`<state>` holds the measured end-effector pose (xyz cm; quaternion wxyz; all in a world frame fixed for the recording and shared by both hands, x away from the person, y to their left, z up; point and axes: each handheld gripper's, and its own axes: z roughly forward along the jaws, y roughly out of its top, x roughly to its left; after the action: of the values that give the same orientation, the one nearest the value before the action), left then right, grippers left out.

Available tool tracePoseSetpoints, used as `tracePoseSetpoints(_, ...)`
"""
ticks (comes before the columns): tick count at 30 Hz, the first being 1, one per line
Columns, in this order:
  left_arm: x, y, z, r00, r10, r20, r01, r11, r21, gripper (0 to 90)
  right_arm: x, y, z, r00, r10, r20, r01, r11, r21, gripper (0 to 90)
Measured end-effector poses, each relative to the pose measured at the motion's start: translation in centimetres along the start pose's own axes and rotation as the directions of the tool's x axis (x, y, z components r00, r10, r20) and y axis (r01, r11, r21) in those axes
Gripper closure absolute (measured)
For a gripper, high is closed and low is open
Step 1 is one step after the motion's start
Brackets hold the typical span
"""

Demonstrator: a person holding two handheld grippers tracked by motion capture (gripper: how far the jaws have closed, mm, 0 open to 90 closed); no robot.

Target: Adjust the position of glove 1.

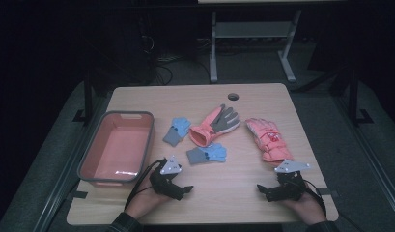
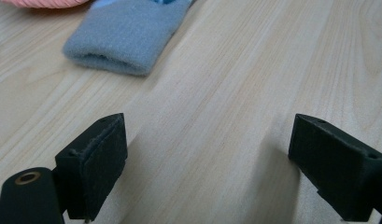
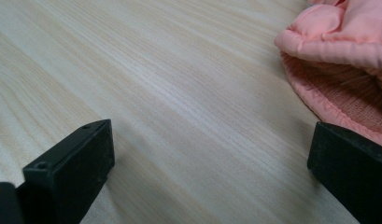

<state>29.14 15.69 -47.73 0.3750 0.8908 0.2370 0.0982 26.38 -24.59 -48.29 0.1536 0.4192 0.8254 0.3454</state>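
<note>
Both grippers rest low over the wooden table (image 1: pixel 233 203) near its front edge, each held by a hand. My left gripper (image 1: pixel 175 186) (image 2: pixel 207 158) is open, with bare wood between its jaws. Just beyond it lies a small blue glove with a grey cuff (image 1: pixel 206 153) (image 2: pixel 121 44). My right gripper (image 1: pixel 278 186) (image 3: pixel 212 168) is open too and holds nothing. The cuff of a pink padded glove (image 1: pixel 270 140) (image 3: pixel 343 70) lies close to its right jaw. A second small blue glove (image 1: pixel 176 131) and a pink glove with a grey palm (image 1: pixel 215 124) lie farther back.
A pink bin with a grey rim (image 1: pixel 101 126) stands at the table's left side, beside my left hand. A round cable hole (image 1: pixel 232 96) sits near the far edge. Beyond the table stands a grey metal frame (image 1: pixel 253 43) on a dark floor.
</note>
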Motion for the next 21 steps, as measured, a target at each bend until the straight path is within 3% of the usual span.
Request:
tracePoseSetpoints(12,-0.1,0.3,-0.1,1.0,-0.004,0.002,0.004,0.9997,0.025,13.4,0.0,0.0,0.0,1.0,-0.002,-0.005,0.002,1.0,0.0,0.4)
tracePoseSetpoints(17,0.1,0.9,-0.4,0.9994,-0.026,0.025,0.025,0.999,0.036,25.7,0.0,0.0,0.0,1.0,-0.001,-0.004,0.001,1.0,0.001,0.4)
tracePoseSetpoints(21,0.2,1.3,-0.8,0.9994,-0.027,0.019,0.027,0.9993,0.026,45.1,-0.1,0.1,0.1,1.0,-0.006,-0.006,0.006,1.0,0.001,0.4)
